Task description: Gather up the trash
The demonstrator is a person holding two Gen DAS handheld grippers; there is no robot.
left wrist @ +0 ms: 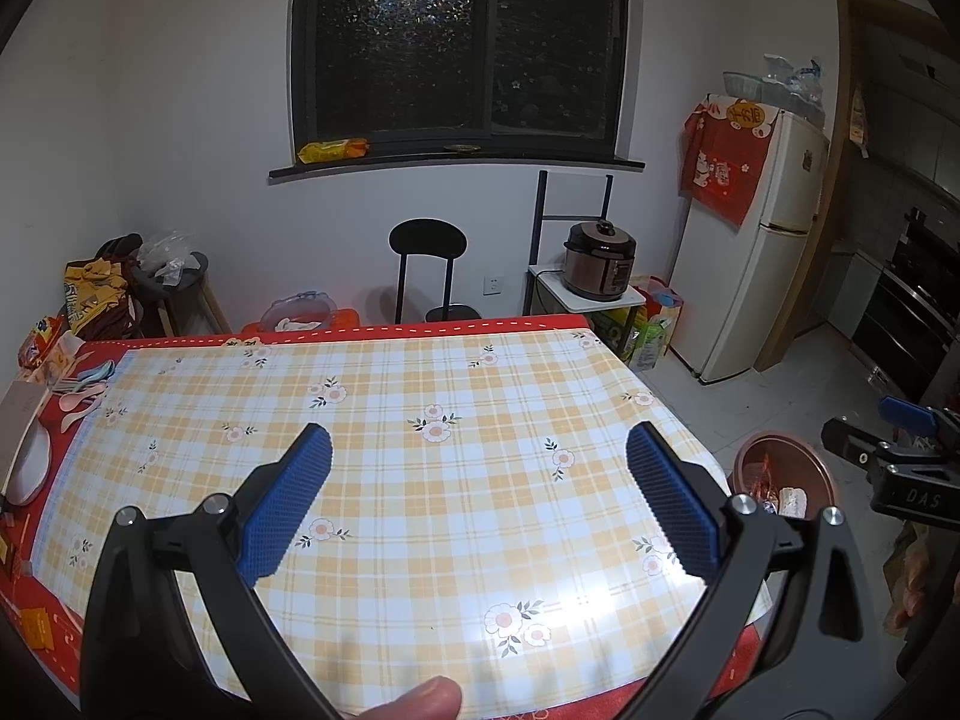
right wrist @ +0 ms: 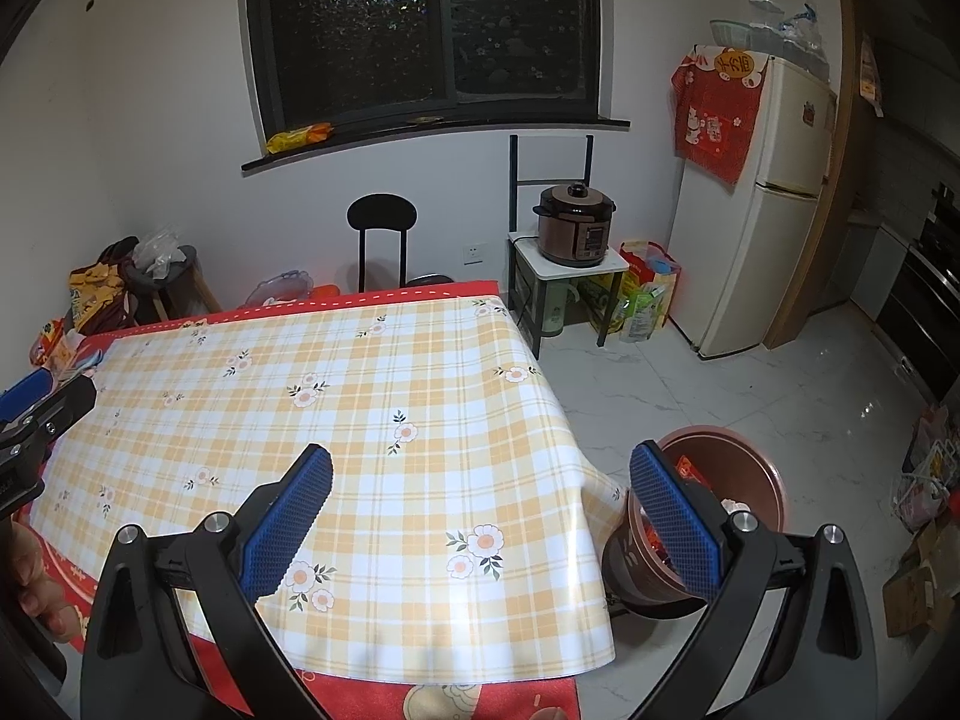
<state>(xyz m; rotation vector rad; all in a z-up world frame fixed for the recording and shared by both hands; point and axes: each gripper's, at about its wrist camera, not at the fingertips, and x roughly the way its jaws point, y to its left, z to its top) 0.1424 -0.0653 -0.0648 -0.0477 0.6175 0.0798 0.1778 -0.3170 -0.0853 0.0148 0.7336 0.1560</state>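
A copper-coloured bin (left wrist: 792,459) stands on the floor just off the table's right edge, with red wrappers and white scraps (left wrist: 780,495) inside. My left gripper (left wrist: 480,432) hovers open over the checked tablecloth (left wrist: 456,480) with nothing between its blue pads. My right gripper (right wrist: 480,451) is open too and holds nothing. It straddles the table's right corner, and its right finger (right wrist: 672,516) overlaps the bin (right wrist: 744,462). No loose trash shows on the cloth (right wrist: 360,420) between the fingers. Each gripper shows at the edge of the other's view.
A white bowl (left wrist: 27,462), pastel spoons (left wrist: 84,390) and snack packets crowd the table's left side. Behind the table are a black stool (left wrist: 427,240), a rice cooker (left wrist: 600,261) on a small stand, a fridge (left wrist: 762,240) and bags on the tiled floor (right wrist: 750,372).
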